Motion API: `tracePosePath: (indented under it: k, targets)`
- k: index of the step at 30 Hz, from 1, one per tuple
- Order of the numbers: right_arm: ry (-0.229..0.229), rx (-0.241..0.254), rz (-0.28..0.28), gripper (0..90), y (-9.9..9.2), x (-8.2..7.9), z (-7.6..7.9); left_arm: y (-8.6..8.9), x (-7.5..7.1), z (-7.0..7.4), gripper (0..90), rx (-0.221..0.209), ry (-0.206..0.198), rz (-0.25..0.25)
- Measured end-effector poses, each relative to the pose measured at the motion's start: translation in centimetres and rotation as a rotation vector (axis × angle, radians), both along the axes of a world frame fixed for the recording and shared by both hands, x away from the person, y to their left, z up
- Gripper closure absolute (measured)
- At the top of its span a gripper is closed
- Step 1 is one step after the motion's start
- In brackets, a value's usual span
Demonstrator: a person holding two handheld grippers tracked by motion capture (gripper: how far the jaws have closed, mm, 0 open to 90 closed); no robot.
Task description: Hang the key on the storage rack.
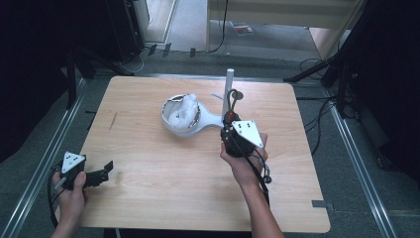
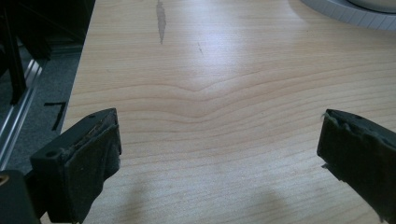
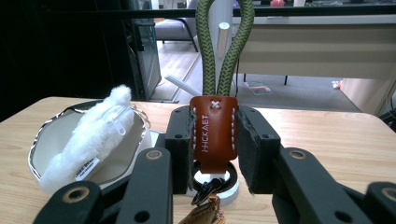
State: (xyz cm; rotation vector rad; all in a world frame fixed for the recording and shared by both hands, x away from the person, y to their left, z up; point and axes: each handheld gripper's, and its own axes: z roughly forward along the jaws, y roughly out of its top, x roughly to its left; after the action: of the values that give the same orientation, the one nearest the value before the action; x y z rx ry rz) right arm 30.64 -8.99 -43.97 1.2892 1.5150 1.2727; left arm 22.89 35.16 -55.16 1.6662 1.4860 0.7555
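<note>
My right gripper is shut on a brown leather keychain tag with a green cord loop rising from it and keys hanging below. In the high view my right gripper holds the keychain upright, just right of a white bowl-shaped dish and in front of a white post. A white fluffy pouch lies in the dish. My left gripper stands open over bare wood near the table's left front corner.
The wooden table has metal rails along both sides. Dark stands and cables lie beyond the far edge. The dish's rim shows at the top right of the left gripper view.
</note>
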Motion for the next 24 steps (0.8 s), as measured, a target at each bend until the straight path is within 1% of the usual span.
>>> tracePosePath:
  k: [2, 3, 8, 15, 24]
  targets:
    - [0.002, -0.001, 0.000, 68.7, 0.0, 0.1, 0.0, 0.0, 0.0, 0.0, 0.4, -0.001, 0.000, 0.001]
    - [0.011, -0.004, 0.001, 68.7, 0.1, 0.3, -0.1, 0.0, 0.0, 0.0, 0.4, -0.002, 0.000, 0.001]
    - [0.028, -0.009, 0.001, 68.7, 0.2, 0.8, -0.6, 0.0, 0.0, 0.0, 0.4, 0.000, 0.000, -0.001]
    - [0.036, -0.012, 0.001, 68.7, 0.4, 1.2, -0.9, 0.0, 0.0, 0.0, 0.4, -0.001, 0.002, -0.001]
    - [0.058, -0.018, -0.003, 68.6, 0.5, 2.2, -1.3, 0.0, 0.0, 0.0, 0.4, -0.001, 0.001, -0.001]
